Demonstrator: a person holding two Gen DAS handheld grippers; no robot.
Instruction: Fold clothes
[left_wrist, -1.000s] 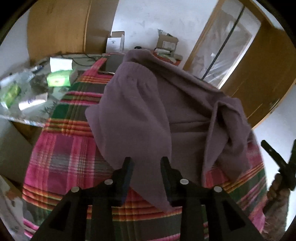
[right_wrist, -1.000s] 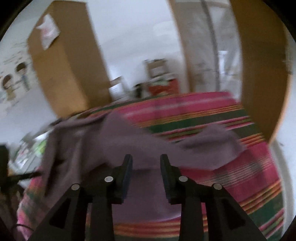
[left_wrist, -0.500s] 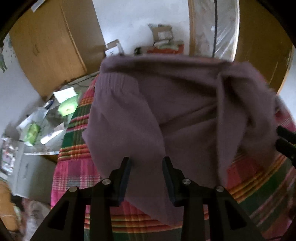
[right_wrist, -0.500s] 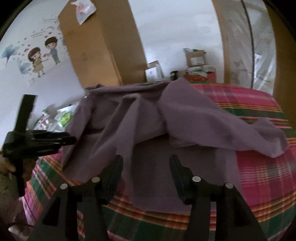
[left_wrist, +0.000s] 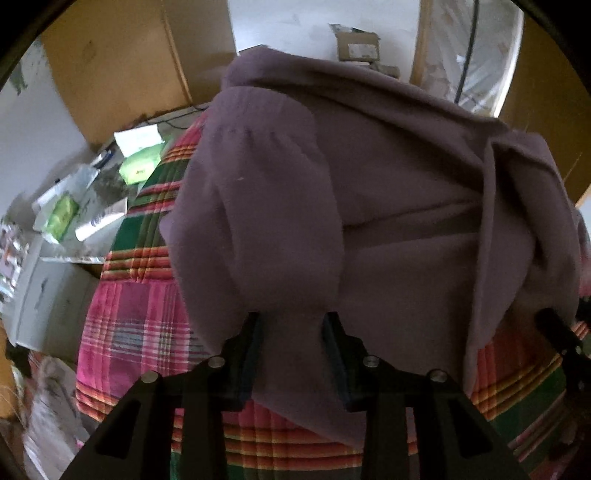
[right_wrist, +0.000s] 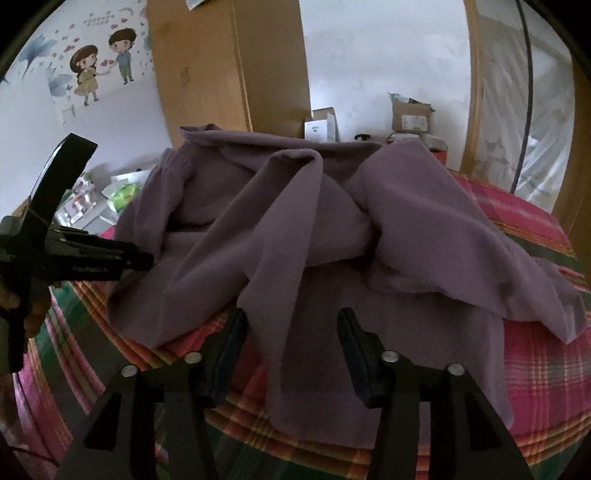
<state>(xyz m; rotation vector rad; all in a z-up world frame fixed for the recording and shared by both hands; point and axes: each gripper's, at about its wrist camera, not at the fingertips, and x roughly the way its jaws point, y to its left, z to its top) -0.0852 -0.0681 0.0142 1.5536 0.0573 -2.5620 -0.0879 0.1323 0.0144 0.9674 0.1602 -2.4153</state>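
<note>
A purple knit garment (left_wrist: 388, 206) lies crumpled on a pink and green plaid blanket (left_wrist: 140, 325). My left gripper (left_wrist: 291, 325) points steeply down at the near sleeve. Its jaws are closing, and the sleeve is bunched between the pads. My right gripper (right_wrist: 291, 325) hovers over a long folded strip of the same garment (right_wrist: 288, 236). Its jaws are also closing; the strip runs between them, with a gap still showing at the left finger (right_wrist: 234, 332). Each wrist view shows the other gripper at its edge: the left gripper (right_wrist: 110, 260) and the right gripper (left_wrist: 561, 339).
A wooden wardrobe (right_wrist: 229, 70) and cardboard boxes (right_wrist: 410, 118) stand behind the bed. Green packets and papers (left_wrist: 140, 166) clutter a low table at the left. A wooden door frame (right_wrist: 476, 85) rises at the right. Plaid blanket shows along the near edge (right_wrist: 535, 387).
Both grippers dropped closer to the garment. The left jaws narrowed onto the sleeve. The right view swung onto the folded strip, its jaws widening and then narrowing.
</note>
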